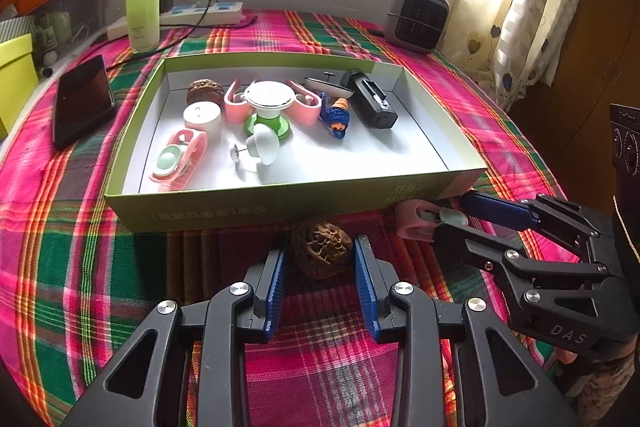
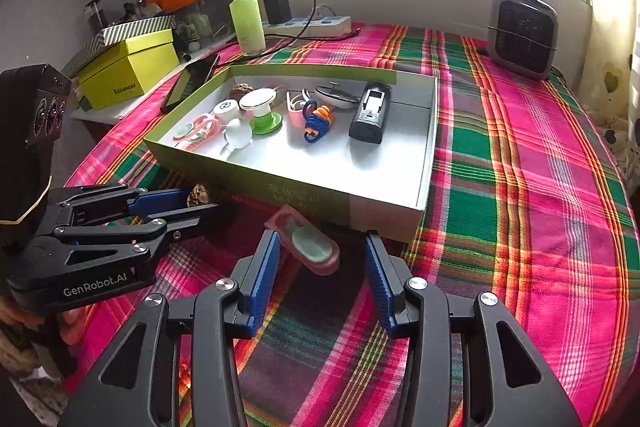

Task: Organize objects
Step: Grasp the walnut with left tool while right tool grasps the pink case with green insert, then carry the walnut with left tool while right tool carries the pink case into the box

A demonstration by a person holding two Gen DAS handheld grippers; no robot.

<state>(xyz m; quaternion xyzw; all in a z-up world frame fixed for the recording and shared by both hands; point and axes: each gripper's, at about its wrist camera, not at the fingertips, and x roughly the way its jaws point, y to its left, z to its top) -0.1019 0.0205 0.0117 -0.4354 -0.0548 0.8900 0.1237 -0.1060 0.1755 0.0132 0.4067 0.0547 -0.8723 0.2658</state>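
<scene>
A wrinkled brown walnut (image 1: 324,253) lies on the plaid cloth just in front of the shallow green box (image 1: 280,209). My left gripper (image 1: 320,247) is shut on it, one blue pad pressed to each side. In the right wrist view the same walnut (image 2: 198,195) shows between the left gripper's tips (image 2: 202,201). A pink clip with a pale green insert (image 2: 314,247) lies by the box's near corner. My right gripper (image 2: 320,237) stands open around the clip: the left pad is close to it, the right pad clear of it. Both show in the left wrist view too, the clip (image 1: 420,223) and the right gripper (image 1: 452,213).
The box holds another walnut (image 1: 205,91), pink clips, a white-and-green spool (image 1: 266,107), a blue cord (image 1: 336,117) and a black device (image 1: 370,99). A phone (image 1: 82,99), green bottle (image 1: 142,7), power strip (image 1: 200,13) and small heater (image 1: 416,15) surround it. Bare cloth stretches right of the box (image 2: 520,167).
</scene>
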